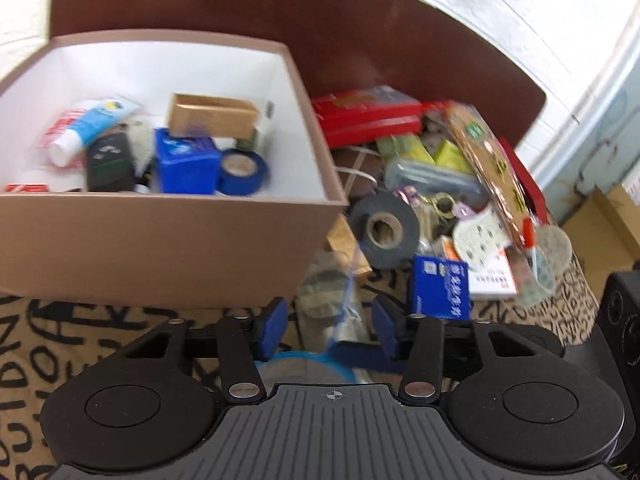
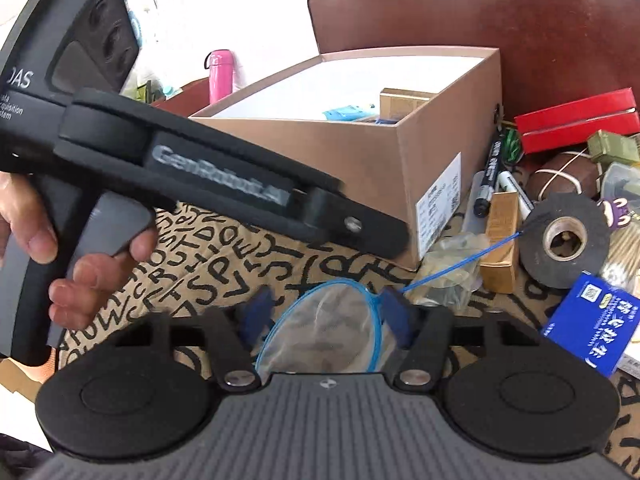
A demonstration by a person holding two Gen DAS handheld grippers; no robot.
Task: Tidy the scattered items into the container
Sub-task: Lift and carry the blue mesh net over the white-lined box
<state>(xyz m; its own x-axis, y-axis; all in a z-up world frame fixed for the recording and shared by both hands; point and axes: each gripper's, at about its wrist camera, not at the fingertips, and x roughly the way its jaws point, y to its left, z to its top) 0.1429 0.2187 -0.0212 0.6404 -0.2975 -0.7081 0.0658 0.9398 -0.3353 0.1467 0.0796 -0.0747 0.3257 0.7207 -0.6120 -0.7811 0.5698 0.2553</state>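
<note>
A tan cardboard box (image 1: 168,240) with a white inside holds a blue tape roll (image 1: 242,171), a tube, a blue carton and other items; it also shows in the right wrist view (image 2: 360,148). A small blue-rimmed mesh net (image 2: 324,330) on a thin blue handle lies on the lettered cloth between the open fingers of my right gripper (image 2: 326,312). My left gripper (image 1: 330,326) is open just above the same net (image 1: 308,368). A black tape roll (image 1: 384,230) and a blue carton (image 1: 440,294) lie in the pile beside the box.
A pile of scattered items lies right of the box: red boxes (image 1: 368,114), markers (image 2: 490,176), a clear bag (image 1: 332,296), a brown ball (image 2: 560,178). A brown chair back (image 2: 480,8) stands behind. A pink bottle (image 2: 221,76) stands far left.
</note>
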